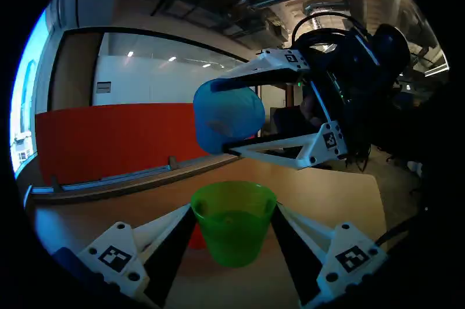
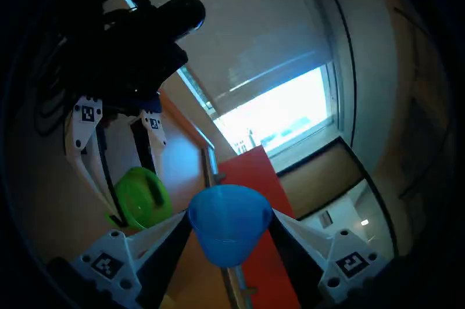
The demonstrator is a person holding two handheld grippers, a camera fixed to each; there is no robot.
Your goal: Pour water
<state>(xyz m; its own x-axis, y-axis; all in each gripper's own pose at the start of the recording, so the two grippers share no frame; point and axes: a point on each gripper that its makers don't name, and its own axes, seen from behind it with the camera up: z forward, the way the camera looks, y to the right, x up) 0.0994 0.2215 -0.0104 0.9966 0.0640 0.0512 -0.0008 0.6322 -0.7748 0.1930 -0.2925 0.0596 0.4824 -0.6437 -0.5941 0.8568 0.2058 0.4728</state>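
Fingers [image 1: 168,239] of the left gripper [image 1: 232,216] clamp an upright green cup [image 1: 233,236] between them, wooden table [image 1: 331,187] beyond; higher and just behind it, the right gripper [image 1: 224,116] pinches a blue cup [image 1: 229,112] turned on its side

Two translucent plastic cups, one above the other.
I have the green cup [image 1: 234,230] upright, pinched between the fingers of my left gripper [image 1: 232,211]. The blue cup [image 1: 226,112], clamped in my right gripper [image 1: 218,116], lies tipped sideways just above it, not touching.
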